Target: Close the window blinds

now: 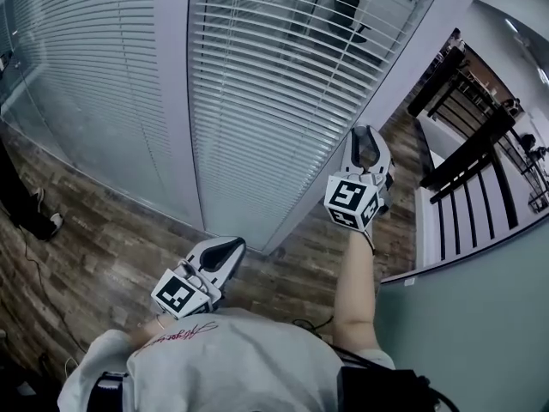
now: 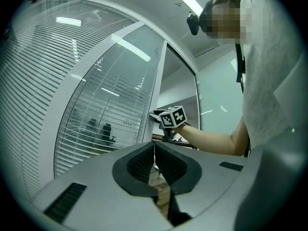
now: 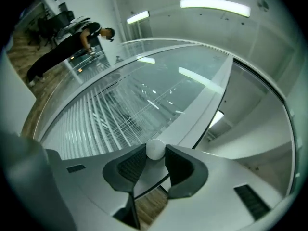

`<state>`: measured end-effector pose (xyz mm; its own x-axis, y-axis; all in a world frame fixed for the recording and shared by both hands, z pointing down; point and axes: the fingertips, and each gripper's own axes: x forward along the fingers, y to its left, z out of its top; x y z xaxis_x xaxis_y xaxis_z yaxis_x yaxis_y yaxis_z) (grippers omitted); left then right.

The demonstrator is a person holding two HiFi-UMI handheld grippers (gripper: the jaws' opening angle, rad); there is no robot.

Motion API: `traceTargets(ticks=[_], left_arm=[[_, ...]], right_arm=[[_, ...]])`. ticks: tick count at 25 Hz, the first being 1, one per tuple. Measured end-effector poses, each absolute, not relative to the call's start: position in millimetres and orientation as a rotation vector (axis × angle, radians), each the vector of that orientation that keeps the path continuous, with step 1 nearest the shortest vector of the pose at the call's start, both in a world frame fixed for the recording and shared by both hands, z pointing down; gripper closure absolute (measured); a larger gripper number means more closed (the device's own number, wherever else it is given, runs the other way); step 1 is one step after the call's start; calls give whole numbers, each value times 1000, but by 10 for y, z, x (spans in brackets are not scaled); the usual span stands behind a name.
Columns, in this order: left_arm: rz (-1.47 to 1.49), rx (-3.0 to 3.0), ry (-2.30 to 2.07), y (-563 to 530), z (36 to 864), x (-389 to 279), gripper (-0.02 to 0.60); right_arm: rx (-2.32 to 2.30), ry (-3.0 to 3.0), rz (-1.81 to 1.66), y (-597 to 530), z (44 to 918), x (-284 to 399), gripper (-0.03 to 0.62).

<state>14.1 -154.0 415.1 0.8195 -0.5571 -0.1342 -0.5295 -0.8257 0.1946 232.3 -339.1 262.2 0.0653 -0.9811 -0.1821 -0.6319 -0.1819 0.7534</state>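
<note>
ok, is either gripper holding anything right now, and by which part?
Right gripper pinches a small white round knob by its sides, between the tips of its fingers. Left gripper is shut and empty.

Knob [image 3: 155, 149] betw right claw [image 1: 367, 137] tips; blinds [image 1: 274, 84] ahead; left claw [image 1: 226, 249] lower-left.

This is looking like an office: glass wall panels [image 1: 69, 101] hung with white slatted blinds [image 1: 257, 101] are filling the upper half of the head view, an office chair [image 1: 347, 11] is showing through them at the top, wood-look flooring [image 1: 111, 247] is running below, and a strip light [image 3: 214, 4] is glowing at the top of the right gripper view.
</note>
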Motion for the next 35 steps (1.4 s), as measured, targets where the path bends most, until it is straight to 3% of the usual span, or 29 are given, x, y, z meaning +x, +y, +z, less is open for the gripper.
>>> traceTargets(ticks=[19, 23, 29, 35], left_arm=[[-239, 2874, -745, -1363, 4168, 410, 563], [-256, 2865, -737, -1337, 4173, 437, 563], [-252, 2848, -742, -1348, 4190, 410, 563], [-248, 2847, -763, -1390, 4200, 376, 563]], right_arm=[[1039, -1078, -1243, -3440, 2751, 2290, 462], [1239, -1204, -1200, -3425, 2708, 2283, 462], [1896, -1814, -833, -3306, 2590, 2296, 457], [2184, -1860, -730, -3355, 2542, 2291, 459]])
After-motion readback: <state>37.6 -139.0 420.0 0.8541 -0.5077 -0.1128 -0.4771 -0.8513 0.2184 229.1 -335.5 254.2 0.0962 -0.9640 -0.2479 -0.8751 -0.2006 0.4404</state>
